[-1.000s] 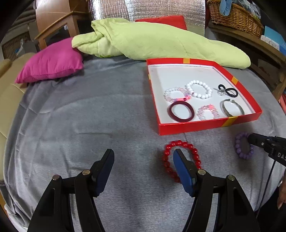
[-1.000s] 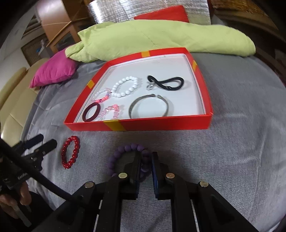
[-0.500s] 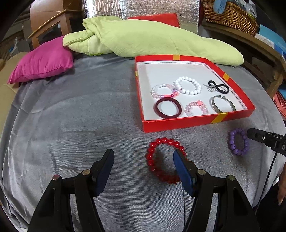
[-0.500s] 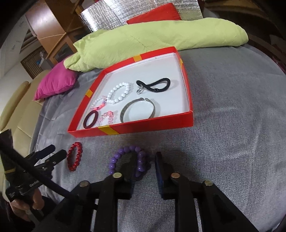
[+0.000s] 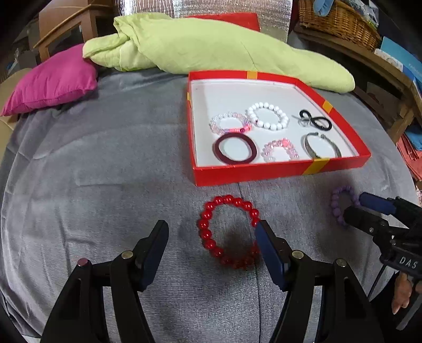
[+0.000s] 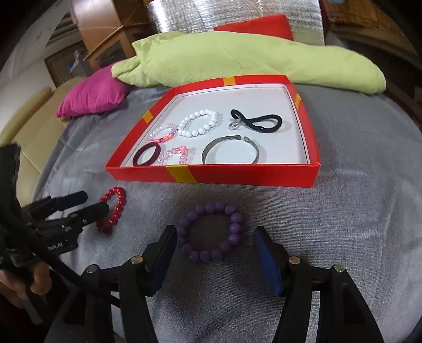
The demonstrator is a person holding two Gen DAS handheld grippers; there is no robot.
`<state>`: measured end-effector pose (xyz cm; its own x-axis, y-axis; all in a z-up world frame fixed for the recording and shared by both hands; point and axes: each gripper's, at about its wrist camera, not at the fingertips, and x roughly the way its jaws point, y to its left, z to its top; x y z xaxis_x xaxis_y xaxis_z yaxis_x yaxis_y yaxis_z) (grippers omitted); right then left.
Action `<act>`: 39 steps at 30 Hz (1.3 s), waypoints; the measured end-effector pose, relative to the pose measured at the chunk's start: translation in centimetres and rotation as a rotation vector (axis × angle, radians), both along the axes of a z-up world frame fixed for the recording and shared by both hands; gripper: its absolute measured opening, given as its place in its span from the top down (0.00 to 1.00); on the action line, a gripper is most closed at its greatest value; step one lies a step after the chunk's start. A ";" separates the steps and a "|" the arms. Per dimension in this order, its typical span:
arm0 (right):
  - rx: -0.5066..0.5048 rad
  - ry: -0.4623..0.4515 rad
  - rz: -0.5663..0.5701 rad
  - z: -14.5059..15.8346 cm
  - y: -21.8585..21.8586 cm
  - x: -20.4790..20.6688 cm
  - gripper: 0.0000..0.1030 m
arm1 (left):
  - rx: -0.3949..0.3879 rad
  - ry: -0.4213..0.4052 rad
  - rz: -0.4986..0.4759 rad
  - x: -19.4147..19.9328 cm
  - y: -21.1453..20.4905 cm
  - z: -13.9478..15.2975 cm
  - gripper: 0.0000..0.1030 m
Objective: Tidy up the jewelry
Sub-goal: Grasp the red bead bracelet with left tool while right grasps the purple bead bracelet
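A red bead bracelet (image 5: pixel 228 232) lies on the grey cloth in front of my open, empty left gripper (image 5: pixel 211 244); its right fingertip overlaps the bracelet's right edge. A purple bead bracelet (image 6: pixel 209 232) lies between the fingers of my open, empty right gripper (image 6: pixel 213 242). Behind both stands a red tray (image 5: pixel 263 172) with a white floor, also in the right wrist view (image 6: pixel 237 175). It holds white, pink, dark red, silver and black bracelets. The purple bracelet (image 5: pixel 339 204) and right gripper (image 5: pixel 365 208) show at the left view's right edge. The red bracelet (image 6: pixel 113 212) shows in the right view.
A green quilt (image 5: pixel 216 47) and a pink cushion (image 5: pixel 52 81) lie at the far side of the grey surface. A wicker basket (image 5: pixel 340 18) sits on a wooden shelf at the back right. A beige sofa edge (image 6: pixel 29 126) is at the left.
My right gripper has opened from nearly shut and now straddles the purple bracelet. My left gripper has shifted left, so the red bracelet now sits toward its right finger.
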<state>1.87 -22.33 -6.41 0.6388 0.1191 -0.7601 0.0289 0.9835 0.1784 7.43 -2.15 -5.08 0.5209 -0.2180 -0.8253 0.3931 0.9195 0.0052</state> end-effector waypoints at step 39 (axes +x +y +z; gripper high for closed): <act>-0.050 0.010 0.046 0.0 0.3 -0.3 0.31 | 0.005 0.038 -0.035 -0.4 -0.2 -1.3 0.33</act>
<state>1.61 -22.08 -6.40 0.6259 0.1093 -0.7722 -0.0147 0.9916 0.1284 7.07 -2.35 -6.42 0.4815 -0.2315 -0.8453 0.4254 0.9050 -0.0055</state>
